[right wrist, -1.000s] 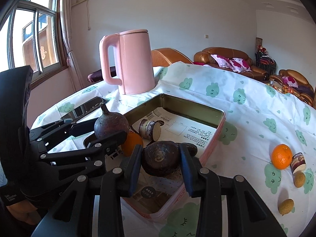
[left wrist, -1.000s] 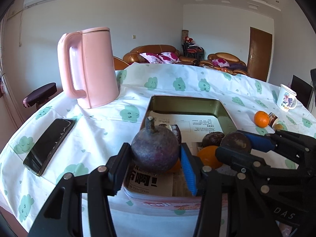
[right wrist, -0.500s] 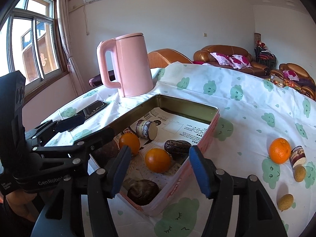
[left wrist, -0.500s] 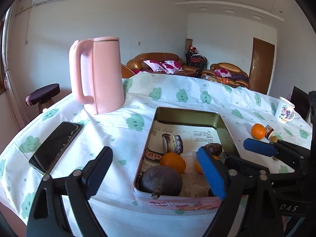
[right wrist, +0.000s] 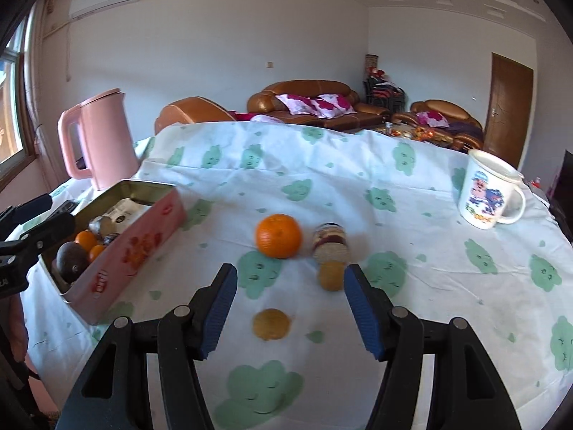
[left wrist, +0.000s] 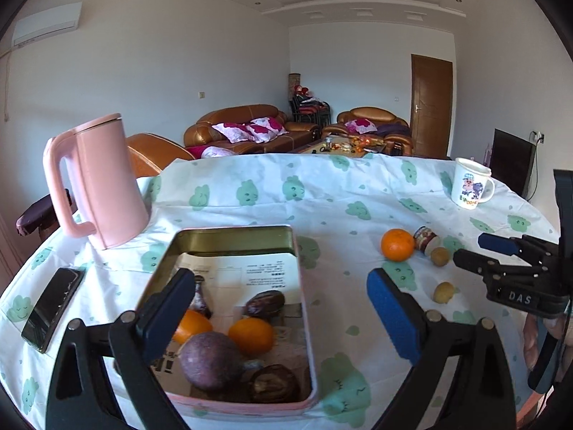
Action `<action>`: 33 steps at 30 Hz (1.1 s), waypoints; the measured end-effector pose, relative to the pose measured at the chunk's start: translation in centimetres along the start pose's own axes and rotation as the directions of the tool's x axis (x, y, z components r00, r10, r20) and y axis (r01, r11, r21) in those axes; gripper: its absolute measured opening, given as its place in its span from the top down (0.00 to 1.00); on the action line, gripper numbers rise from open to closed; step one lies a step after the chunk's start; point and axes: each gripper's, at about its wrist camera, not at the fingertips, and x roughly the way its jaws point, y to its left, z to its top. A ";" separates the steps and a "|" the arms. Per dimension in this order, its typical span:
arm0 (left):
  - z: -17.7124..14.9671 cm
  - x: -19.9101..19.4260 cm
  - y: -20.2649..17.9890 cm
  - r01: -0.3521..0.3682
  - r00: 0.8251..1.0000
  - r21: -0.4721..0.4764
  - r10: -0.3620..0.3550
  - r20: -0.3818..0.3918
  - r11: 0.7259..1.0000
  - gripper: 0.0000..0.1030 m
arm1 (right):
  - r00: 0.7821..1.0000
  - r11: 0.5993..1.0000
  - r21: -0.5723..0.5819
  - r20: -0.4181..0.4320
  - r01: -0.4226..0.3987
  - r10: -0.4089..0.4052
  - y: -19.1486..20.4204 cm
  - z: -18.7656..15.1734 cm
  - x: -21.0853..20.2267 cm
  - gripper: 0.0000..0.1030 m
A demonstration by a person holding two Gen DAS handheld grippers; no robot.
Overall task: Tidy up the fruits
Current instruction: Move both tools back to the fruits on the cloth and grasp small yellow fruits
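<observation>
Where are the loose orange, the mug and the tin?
orange [right wrist: 278, 235], right wrist view, middle of its peel.
mug [right wrist: 486, 193], right wrist view, printed side wall.
tin [left wrist: 236, 238], left wrist view, inner far wall.

Bright daylight enters from the window [right wrist: 14, 100] at the left; soft shadows fall right of the round orange fruit [right wrist: 278, 235] on the cloud-print cloth of the counter [right wrist: 412, 251]. Right wrist view is motion-blurred, left wrist view sharp. Fisheye bends walls; corners black
</observation>
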 end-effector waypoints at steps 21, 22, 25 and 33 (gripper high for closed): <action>-0.1 4.9 -7.5 0.148 0.981 0.053 -0.140 -0.138 0.988 0.06 | 0.988 0.999 0.044 -0.153 0.016 -0.009 -2.2 -0.1 4.3 0.73; -0.2 4.9 -7.9 0.166 0.977 0.055 -0.156 -0.144 0.985 0.07 | 0.991 0.997 0.066 -0.134 0.029 -0.020 -2.6 -0.3 3.5 0.73; -0.5 5.6 -9.5 0.221 0.960 0.074 -0.204 -0.193 0.972 0.19 | 0.993 0.991 0.114 -0.098 0.075 -0.064 -3.8 -1.0 1.6 0.73; -1.5 7.2 -12.7 0.372 0.889 0.059 -0.337 -0.311 0.926 0.47 | 0.995 0.981 0.180 -0.078 0.078 -0.064 -5.3 -1.5 0.6 0.73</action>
